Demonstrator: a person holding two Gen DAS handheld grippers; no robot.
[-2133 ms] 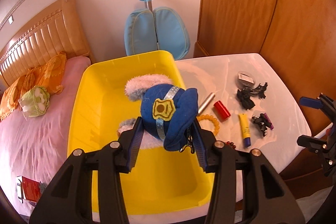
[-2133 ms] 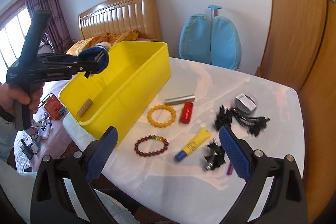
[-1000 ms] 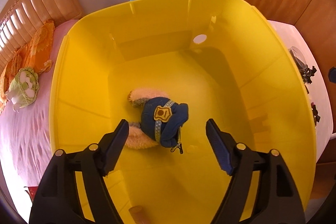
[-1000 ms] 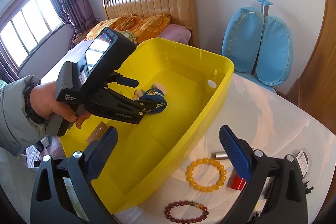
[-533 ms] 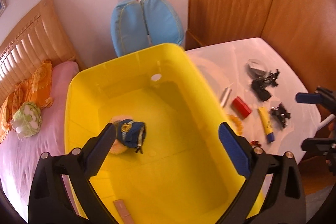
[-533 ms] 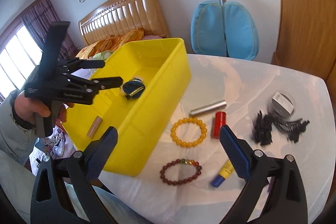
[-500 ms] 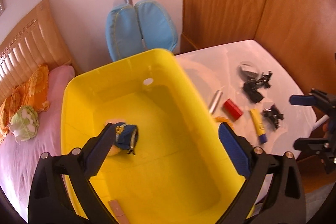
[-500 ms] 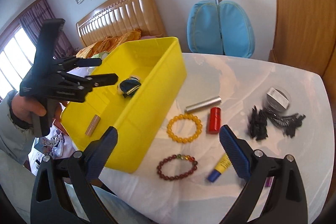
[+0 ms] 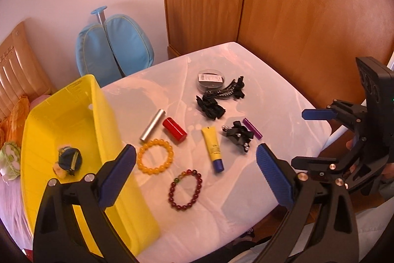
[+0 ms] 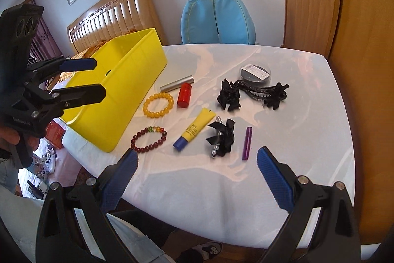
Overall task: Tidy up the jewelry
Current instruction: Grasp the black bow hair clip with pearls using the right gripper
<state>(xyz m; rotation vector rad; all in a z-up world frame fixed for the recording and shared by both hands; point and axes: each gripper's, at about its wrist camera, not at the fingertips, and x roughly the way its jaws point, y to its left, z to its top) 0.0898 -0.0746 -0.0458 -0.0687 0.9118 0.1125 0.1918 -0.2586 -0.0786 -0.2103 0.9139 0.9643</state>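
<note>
On the white table (image 9: 246, 184) lie a yellow bead bracelet (image 9: 140, 159) (image 10: 158, 96) and a dark red bead bracelet (image 9: 171, 191) (image 10: 145, 149), just right of the yellow bin (image 9: 103, 115) (image 10: 138, 80). A blue plush pouch (image 9: 70, 160) rests on the bin's floor. My left gripper (image 9: 195, 150) (image 10: 98, 77) hovers open above the two bracelets, with nothing between its fingers. My right gripper (image 10: 197, 153) (image 9: 310, 137) is open too, held over the table's near edge and empty.
Around the bracelets lie a silver tube (image 9: 152, 125), a red lipstick (image 9: 174, 132), a yellow cream tube (image 9: 213, 147), a black bow clip (image 9: 237, 134), a purple stick (image 9: 252, 128), black hair clips (image 9: 211, 106) and a round case (image 9: 209, 80). A wooden wardrobe (image 9: 295, 16) stands behind.
The left gripper let go of the plush pouch in the bin, opened wide, rose and swung right over the table. The right gripper's view shifted right, away from the bin.
</note>
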